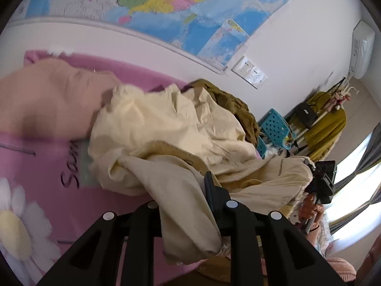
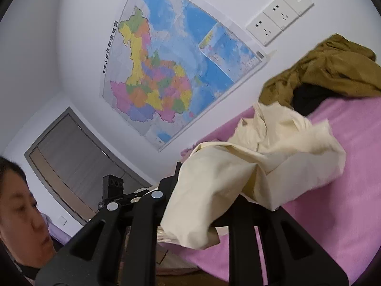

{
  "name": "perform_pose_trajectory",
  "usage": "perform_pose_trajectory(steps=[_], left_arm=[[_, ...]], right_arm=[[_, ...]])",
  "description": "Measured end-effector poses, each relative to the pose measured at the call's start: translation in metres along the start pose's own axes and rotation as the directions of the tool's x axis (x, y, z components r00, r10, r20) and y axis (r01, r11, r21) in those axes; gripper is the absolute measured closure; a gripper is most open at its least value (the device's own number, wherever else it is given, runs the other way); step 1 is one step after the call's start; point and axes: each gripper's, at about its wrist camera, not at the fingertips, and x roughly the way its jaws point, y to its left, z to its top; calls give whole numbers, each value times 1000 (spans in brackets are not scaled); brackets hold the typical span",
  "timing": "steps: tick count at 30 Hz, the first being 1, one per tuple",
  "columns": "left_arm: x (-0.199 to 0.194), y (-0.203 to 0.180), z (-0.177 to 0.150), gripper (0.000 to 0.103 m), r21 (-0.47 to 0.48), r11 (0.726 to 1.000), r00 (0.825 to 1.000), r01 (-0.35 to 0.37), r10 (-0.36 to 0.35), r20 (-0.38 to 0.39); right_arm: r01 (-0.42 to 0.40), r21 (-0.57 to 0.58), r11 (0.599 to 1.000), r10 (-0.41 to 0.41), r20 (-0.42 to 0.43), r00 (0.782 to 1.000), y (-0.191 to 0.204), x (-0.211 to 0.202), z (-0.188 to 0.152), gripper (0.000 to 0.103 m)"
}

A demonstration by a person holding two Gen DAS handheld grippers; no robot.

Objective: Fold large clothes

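Observation:
A cream garment (image 1: 166,124) hangs bunched above the pink bed cover (image 1: 47,166). My left gripper (image 1: 188,197) is shut on one edge of it; the cloth drapes over and between the fingers and hides the left one. In the left wrist view the garment's far end runs to the right gripper's body (image 1: 321,178). In the right wrist view my right gripper (image 2: 204,186) is shut on the cream garment (image 2: 262,157), which spills over the fingers and covers the right one. The left gripper's camera body (image 2: 112,190) shows at the left.
An olive-brown garment (image 2: 333,64) lies heaped at the far edge of the pink bed cover (image 2: 345,190) by the wall. A peach garment (image 1: 47,100) lies blurred on the left. A map (image 2: 166,71), wall sockets (image 2: 276,16), a blue basket (image 1: 273,126) and a clothes rack (image 1: 323,119) surround it. A person's face is low left.

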Motion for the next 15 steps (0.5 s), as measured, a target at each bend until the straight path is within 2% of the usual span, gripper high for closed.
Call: perform_pose_trajectory(steps=[4, 15], left_arm=[[6, 1, 26, 83, -8, 1000, 1000, -19, 19, -4], [45, 6, 96, 82, 4, 991, 990, -137, 137, -36]], right_arm=[[22, -1, 1000, -22, 7, 1000, -4, 17, 30, 86], [94, 45, 995, -93, -14, 996, -39, 67, 87, 85]])
